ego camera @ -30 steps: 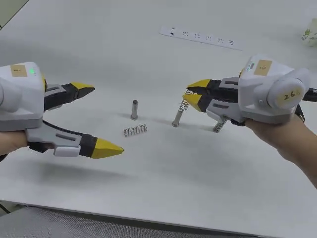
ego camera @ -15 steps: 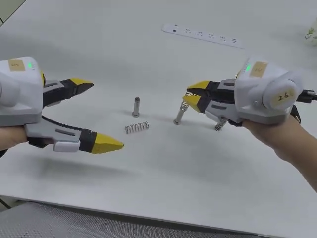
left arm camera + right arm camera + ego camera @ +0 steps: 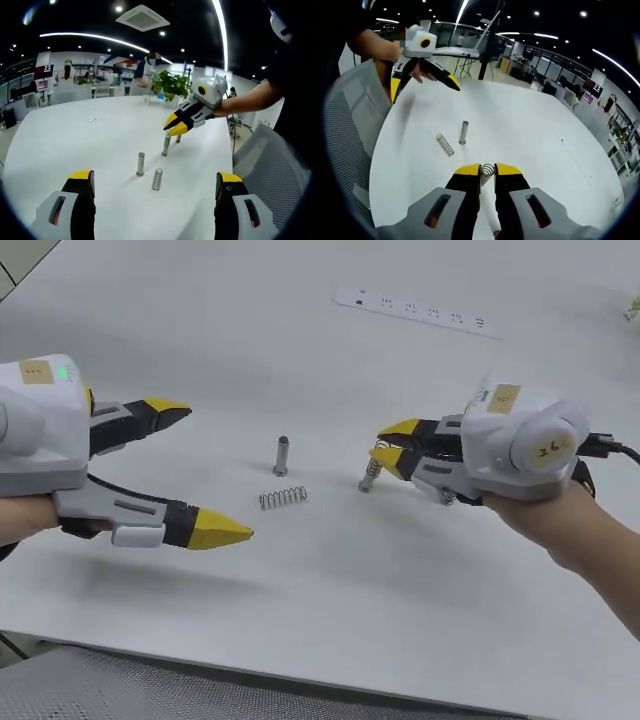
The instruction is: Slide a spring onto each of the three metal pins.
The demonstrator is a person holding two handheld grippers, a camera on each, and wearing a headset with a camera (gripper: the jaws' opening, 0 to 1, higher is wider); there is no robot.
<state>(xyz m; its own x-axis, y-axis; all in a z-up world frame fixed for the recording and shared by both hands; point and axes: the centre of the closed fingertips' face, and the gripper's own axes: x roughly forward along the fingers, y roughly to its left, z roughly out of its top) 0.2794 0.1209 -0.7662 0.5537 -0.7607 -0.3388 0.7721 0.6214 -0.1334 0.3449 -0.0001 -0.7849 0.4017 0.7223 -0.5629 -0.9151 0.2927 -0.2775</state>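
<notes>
My right gripper [image 3: 392, 444] is shut on a spring [image 3: 374, 466] that sits over the tilted middle pin; in the right gripper view the coil [image 3: 487, 173] shows between the nearly closed yellow tips [image 3: 487, 169]. A bare upright pin [image 3: 282, 455] stands to the left, with a loose spring [image 3: 283, 498] lying just in front of it. A third pin with a spring [image 3: 178, 138] stands behind the right gripper [image 3: 176, 128]. My left gripper [image 3: 200, 470] hovers wide open at the left with nothing in it, well short of the bare pin [image 3: 141, 164] and the loose spring [image 3: 158, 179].
A white power strip [image 3: 415, 312] lies at the far side of the white table [image 3: 330, 600]. The table's near edge runs along the bottom, with a grey mesh chair [image 3: 150, 690] below it. A potted plant [image 3: 172, 86] stands at the table's far end.
My right gripper has dropped lower toward the table with the spring, which now sits further down the middle pin. The left gripper has stayed open in about the same place.
</notes>
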